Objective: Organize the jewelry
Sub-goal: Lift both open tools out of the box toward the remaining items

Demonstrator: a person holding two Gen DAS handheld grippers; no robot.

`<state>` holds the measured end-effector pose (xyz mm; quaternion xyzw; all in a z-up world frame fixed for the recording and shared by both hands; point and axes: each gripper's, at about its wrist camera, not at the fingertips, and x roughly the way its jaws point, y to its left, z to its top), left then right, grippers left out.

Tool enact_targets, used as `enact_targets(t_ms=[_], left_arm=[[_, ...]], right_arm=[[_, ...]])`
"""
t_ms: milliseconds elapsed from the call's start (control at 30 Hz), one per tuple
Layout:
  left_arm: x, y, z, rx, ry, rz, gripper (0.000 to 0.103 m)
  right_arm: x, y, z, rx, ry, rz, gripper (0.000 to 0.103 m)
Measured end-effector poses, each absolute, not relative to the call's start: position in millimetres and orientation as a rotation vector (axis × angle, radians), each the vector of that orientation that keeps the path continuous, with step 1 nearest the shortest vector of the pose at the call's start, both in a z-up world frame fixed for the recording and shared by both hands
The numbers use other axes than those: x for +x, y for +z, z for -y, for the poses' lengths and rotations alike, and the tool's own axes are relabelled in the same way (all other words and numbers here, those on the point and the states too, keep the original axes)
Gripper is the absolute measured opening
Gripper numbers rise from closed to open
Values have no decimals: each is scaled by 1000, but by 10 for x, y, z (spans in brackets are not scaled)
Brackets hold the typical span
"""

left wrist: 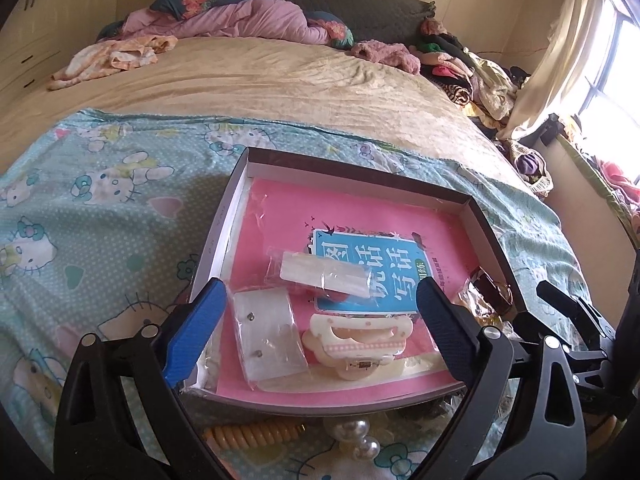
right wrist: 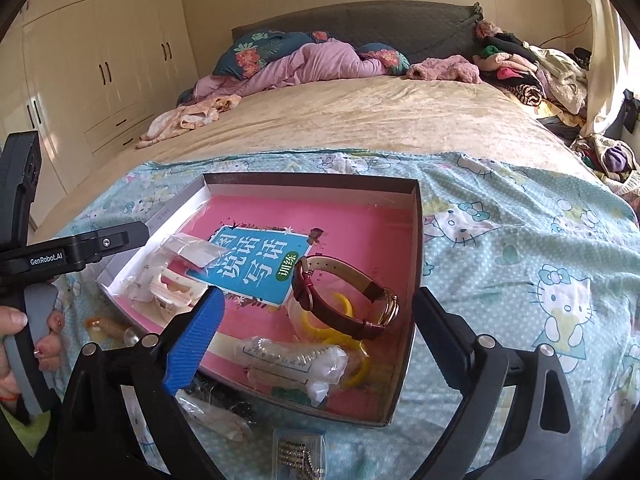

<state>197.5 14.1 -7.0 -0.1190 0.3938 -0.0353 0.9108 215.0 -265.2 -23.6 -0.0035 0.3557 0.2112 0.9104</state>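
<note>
Nearest the person, outside the box's front wall, a small clear case of beads (right wrist: 298, 454), a pearl piece (left wrist: 358, 436) and an orange coil hair tie (left wrist: 256, 432) lie on the cartoon-cat sheet (right wrist: 520, 248), not yet put away. Both the left gripper (left wrist: 320, 332) and the right gripper (right wrist: 316, 336) hang spread wide and empty over the box (right wrist: 416, 240). Inside it lie a red-strapped watch (right wrist: 344, 300), yellow rings (right wrist: 352, 360), bagged pieces and a cream hair clip (left wrist: 356, 340) on a pink book. A sound next pick would be the bead case: drop low, close on its sides, lift clear of the wall, and set it on bare pink. Beyond stretches the tan bed.
</note>
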Motion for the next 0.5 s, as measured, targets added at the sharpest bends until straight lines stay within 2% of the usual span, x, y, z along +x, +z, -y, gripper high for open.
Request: enact_targets(t_ms=[33, 500], left_arm=[[1964, -60, -138, -245, -74, -812, 93], [1734, 127, -172, -272, -88, -782, 93]], right_arm=[[2130, -213, 2664, -6, 435, -728, 96], [1864, 65, 2742, 6, 440, -672, 97]])
